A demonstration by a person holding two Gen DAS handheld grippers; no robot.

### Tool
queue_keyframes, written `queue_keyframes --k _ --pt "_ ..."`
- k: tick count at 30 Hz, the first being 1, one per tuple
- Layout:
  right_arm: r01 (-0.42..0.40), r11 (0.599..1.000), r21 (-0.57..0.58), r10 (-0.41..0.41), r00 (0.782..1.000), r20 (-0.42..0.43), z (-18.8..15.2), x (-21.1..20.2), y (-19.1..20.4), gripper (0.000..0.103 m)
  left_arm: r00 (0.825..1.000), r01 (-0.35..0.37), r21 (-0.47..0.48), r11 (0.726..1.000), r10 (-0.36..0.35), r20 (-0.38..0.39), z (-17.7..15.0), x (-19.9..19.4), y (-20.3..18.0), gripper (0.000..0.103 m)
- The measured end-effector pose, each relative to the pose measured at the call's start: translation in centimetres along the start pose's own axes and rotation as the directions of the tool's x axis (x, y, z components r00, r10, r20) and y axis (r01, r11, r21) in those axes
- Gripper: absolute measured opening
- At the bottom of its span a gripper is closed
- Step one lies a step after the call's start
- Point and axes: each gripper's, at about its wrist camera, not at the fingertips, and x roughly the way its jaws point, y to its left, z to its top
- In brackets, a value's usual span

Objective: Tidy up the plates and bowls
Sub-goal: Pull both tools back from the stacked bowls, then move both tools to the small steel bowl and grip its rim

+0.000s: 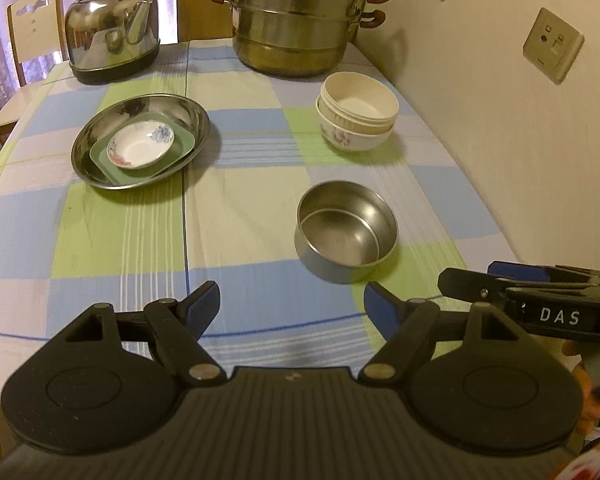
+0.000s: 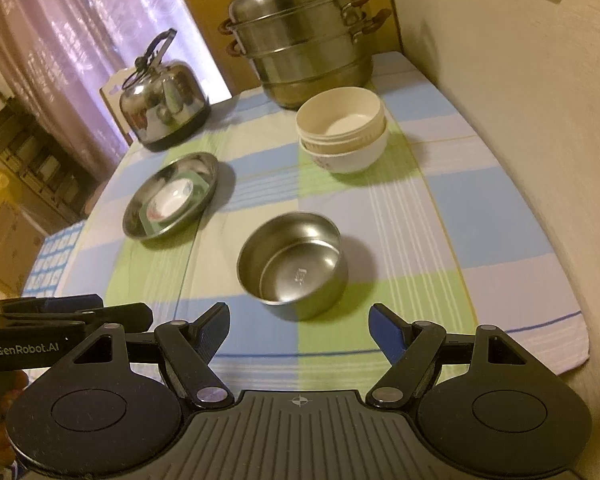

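The left claw stands open over the table, nothing between its jaws. A steel bowl sits just ahead; a steel plate carries a green dish and a white saucer.

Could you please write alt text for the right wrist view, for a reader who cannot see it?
An open, empty right gripper points at a steel bowl on a checked tablecloth. Beyond it stand stacked cream bowls and, to the left, a steel plate holding a green dish and a white saucer. A kettle and steamer pot stand at the back.
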Motion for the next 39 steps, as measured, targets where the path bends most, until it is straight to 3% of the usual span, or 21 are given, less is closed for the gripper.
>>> queue_keyframes --k 21,31,39 --pt "0.064 0.996 -0.061 -0.064 0.998 0.006 -2.1 -0.4 -1.1 0.076 0.999 -0.020 0.001 1.000 0.020 -0.048 -2.0 0.5 -1.7 0.077" --pt "0.054 0.999 -0.007 -0.054 0.998 0.033 -0.4 1.3 -2.1 0.076 0.998 -0.003 0.022 1.000 0.005 -0.067 0.6 3.4 -0.9 0.080" --pt "0.103 0.995 0.010 -0.103 0.994 -0.036 2.0 4.2 -2.7 0.076 0.996 0.040 0.064 0.997 -0.034 -0.084 3.0 6.6 -0.5 0.080"
